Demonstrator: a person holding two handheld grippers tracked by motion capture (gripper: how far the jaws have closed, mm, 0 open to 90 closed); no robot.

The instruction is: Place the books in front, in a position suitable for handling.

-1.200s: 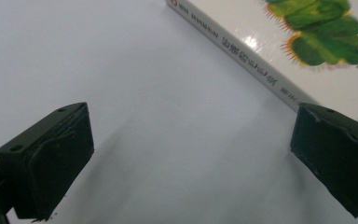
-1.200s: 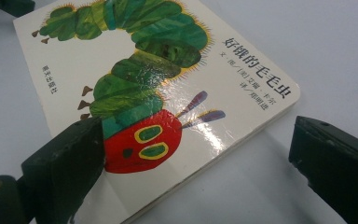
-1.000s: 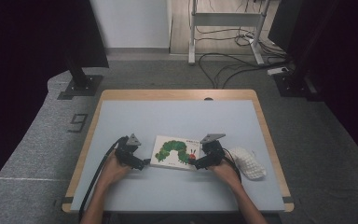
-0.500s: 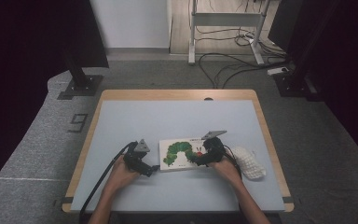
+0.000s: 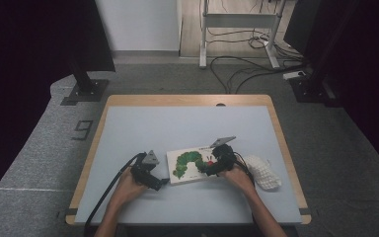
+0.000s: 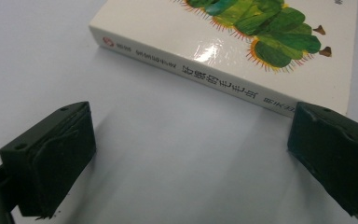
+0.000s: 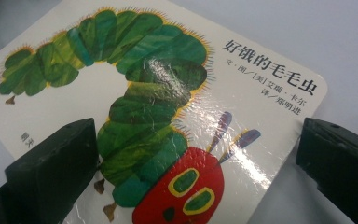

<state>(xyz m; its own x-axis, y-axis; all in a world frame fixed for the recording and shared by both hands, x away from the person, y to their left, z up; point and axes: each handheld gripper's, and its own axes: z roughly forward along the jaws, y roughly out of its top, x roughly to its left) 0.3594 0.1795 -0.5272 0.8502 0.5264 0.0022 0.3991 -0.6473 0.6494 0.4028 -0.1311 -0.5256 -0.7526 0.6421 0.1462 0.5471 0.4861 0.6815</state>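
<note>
Black, two-jawed left tool [image 5: 164, 182]: held in the person's left hand [image 5: 128, 185], low over the tabletop [image 5: 177, 123], jaws spread wide. In the left gripper view the left tool [image 6: 186, 158] had bare tabletop between its jaws; the book [image 6: 242, 46] lay just ahead, its spine with printed lettering facing the tool. One jaw sat close by the near corner of the spine; contact could not be told.

Black, two-jawed right tool [image 5: 205, 168]: held in the person's right hand [image 5: 239, 175], jaws likewise spread wide, hovering over the right part of the book's cover. In the right gripper view the right tool [image 7: 196, 172] framed the caterpillar's red head between its jaws; whether either jaw touched the cover could not be told. Grey three-cornered plate on top, tilted.

Book [image 5: 192, 165]: white glossy cover, lying flat and closed on the near half of the tabletop, between the two tools. Cover picture: green caterpillar with red head, curved across the board; dark title characters at the upper right corner in the right gripper view [image 7: 158, 107].

White netted item [image 5: 262, 172]: on the tabletop just right of the right hand, apart from the book.

Tabletop: pale blue-grey surface with wooden edging, standing on grey carpet [image 5: 39, 148]. Cables [image 5: 242, 64] on the floor beyond.
</note>
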